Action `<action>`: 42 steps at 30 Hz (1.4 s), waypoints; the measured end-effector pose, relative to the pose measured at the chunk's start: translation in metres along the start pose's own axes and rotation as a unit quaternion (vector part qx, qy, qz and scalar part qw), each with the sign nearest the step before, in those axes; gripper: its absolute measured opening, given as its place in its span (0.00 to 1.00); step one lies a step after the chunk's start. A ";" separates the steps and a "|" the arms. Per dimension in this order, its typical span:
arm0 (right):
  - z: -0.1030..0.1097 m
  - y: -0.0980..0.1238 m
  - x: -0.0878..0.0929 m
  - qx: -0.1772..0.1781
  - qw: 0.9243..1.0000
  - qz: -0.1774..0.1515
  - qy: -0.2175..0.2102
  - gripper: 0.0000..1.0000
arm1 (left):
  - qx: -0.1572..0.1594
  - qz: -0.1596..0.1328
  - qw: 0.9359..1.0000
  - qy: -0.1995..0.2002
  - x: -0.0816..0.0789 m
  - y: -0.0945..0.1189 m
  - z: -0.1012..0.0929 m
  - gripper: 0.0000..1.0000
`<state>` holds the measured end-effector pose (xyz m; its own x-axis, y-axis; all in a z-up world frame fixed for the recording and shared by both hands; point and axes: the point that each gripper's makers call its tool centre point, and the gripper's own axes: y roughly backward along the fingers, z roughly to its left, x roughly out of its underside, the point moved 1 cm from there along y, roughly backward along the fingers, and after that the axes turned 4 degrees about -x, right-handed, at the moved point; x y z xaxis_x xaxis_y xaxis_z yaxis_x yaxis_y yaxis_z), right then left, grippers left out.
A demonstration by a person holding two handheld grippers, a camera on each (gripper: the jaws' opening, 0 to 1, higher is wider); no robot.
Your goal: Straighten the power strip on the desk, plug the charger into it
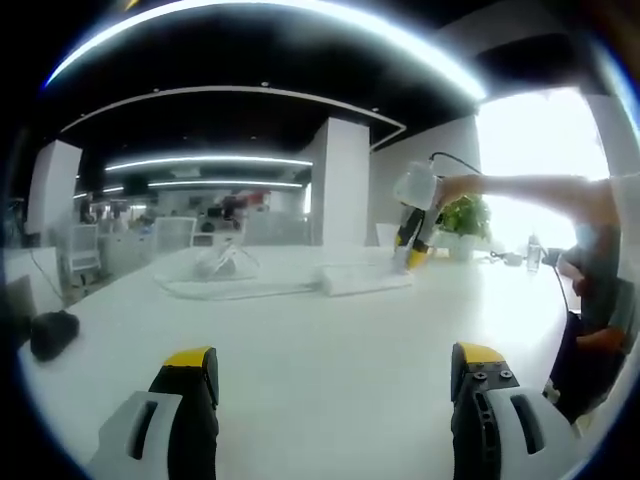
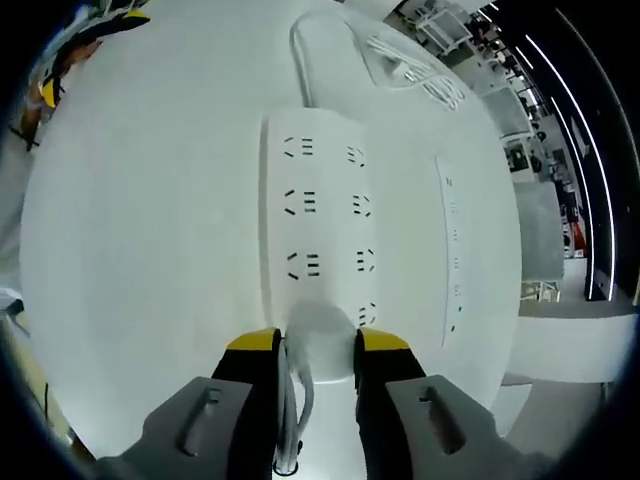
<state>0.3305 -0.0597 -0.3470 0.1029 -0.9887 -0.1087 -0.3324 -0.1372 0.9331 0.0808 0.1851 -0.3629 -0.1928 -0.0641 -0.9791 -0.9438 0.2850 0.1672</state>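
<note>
The white power strip (image 2: 320, 210) lies lengthwise on the white desk (image 2: 150, 230), showing two rows of sockets. My right gripper (image 2: 318, 345) is shut on a white charger (image 2: 322, 322), pressed against the strip's near end; its white cable (image 2: 291, 400) runs back between the jaws. I cannot tell whether the prongs are seated. In the left gripper view the strip (image 1: 365, 278) is far across the desk, with the right gripper (image 1: 413, 243) on it, held by a person's hand. My left gripper (image 1: 334, 360) hovers low over the desk, open and holding nothing.
A second, narrower white strip (image 2: 455, 250) lies parallel on the right. A clear tray with coiled white cable (image 1: 225, 272) sits beside the strip. A black object (image 1: 52, 332) rests at the desk's left edge. A potted plant (image 1: 465, 215) stands at the far right.
</note>
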 end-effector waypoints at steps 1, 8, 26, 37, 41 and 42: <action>-0.001 0.000 0.001 0.000 1.000 -0.002 -0.004 0.25 | 0.000 0.000 1.000 0.000 0.000 -0.001 0.000 0.99; -0.002 -0.002 0.002 -0.012 1.000 0.006 -0.009 0.25 | 0.009 0.001 1.000 -0.002 -0.002 -0.008 -0.006 0.99; -0.005 -0.008 0.004 -0.002 1.000 0.004 0.008 0.26 | 0.007 0.002 1.000 -0.004 -0.003 -0.013 -0.006 0.99; -0.001 -0.006 0.001 0.000 1.000 -0.013 0.015 0.27 | -0.001 0.009 1.000 -0.005 0.002 -0.004 0.000 0.99; 0.000 -0.006 0.000 0.000 1.000 -0.008 0.018 0.27 | -0.003 0.008 1.000 -0.005 0.001 -0.003 0.002 0.99; 0.000 -0.006 0.000 -0.001 1.000 -0.006 0.019 0.28 | -0.003 0.008 1.000 -0.005 0.000 -0.003 0.002 0.99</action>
<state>0.3326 -0.0590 -0.3530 0.1431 -0.9839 -0.1068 -0.3282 -0.1490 0.9328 0.0845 0.1864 -0.3641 -0.2051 -0.0508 -0.9774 -0.9424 0.2797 0.1833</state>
